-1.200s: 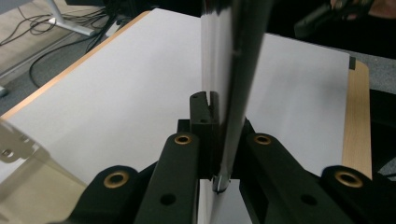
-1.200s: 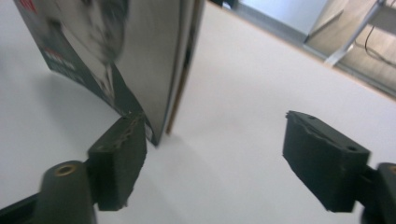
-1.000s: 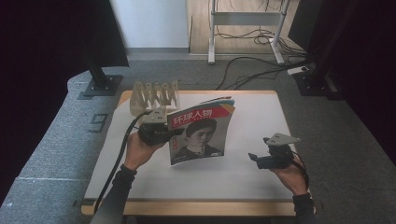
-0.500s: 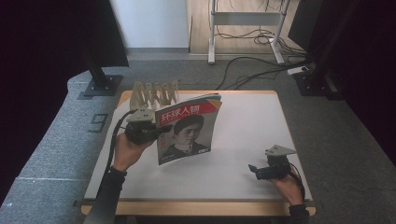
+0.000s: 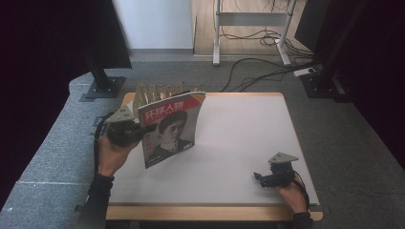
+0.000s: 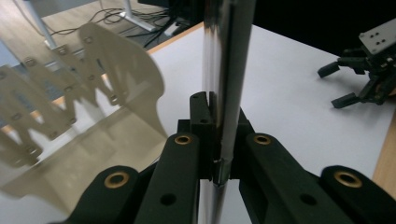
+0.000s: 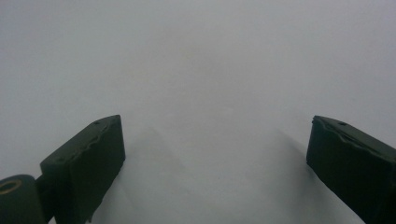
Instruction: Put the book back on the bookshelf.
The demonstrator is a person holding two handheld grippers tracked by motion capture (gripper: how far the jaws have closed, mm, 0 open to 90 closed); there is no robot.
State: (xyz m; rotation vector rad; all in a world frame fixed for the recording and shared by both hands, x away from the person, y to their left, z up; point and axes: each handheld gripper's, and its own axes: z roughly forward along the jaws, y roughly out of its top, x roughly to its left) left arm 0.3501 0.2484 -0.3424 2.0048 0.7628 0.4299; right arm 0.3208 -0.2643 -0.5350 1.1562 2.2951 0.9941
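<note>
— What is your right tool [image 5: 260,180] doing, near you?

— It rests low at the near right of the white surface [image 5: 248,133]. Your right tool's jaws have just been closing a touch, yet they stand wide, with only bare surface between them.

— And your left tool [image 5: 136,136]?

— Farther off at the left, your left tool is clamped on the edge of the magazine [image 5: 170,129]. The magazine stands upright off the surface, its cover with red banner and portrait facing you.

— What lies beyond it?

— Just behind the magazine, at the far left edge, stands the wooden rack [image 5: 157,92] with upright dividers. Cables [image 5: 258,71] trail over the floor beyond.
</note>
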